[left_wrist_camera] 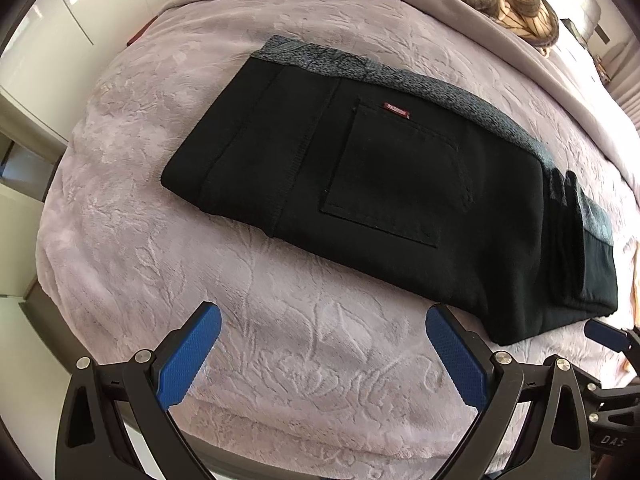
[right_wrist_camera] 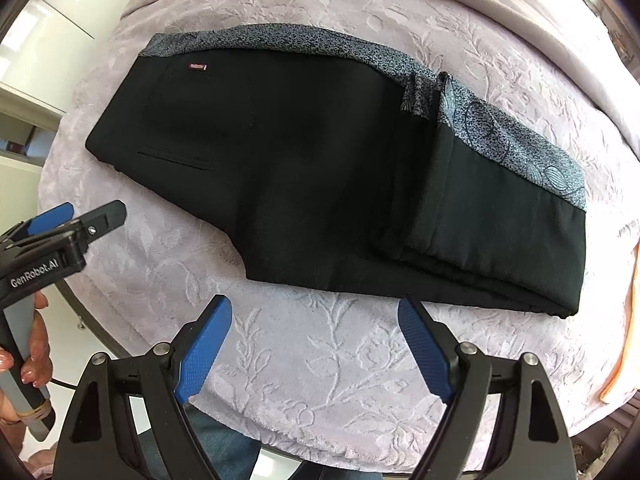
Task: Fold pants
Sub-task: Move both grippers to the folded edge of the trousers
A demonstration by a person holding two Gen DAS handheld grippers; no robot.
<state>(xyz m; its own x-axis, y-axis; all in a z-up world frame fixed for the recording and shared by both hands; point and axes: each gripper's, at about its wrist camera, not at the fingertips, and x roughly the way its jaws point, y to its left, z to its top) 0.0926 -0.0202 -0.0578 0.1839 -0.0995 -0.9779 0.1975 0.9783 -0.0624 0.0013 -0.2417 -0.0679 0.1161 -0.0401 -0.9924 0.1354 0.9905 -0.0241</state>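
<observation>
Both open grippers' jaws hover just short of folded pants (left_wrist_camera: 384, 184).

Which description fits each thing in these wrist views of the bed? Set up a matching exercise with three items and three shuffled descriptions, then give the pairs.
Things:
1. pants
2. blanket
3. left gripper

Descriptions:
A. lilac, embossed with leaf patterns
B. open, holding nothing
C. black, folded, patterned grey band along the far edge

Pairs: 1-C, 2-A, 3-B
</observation>
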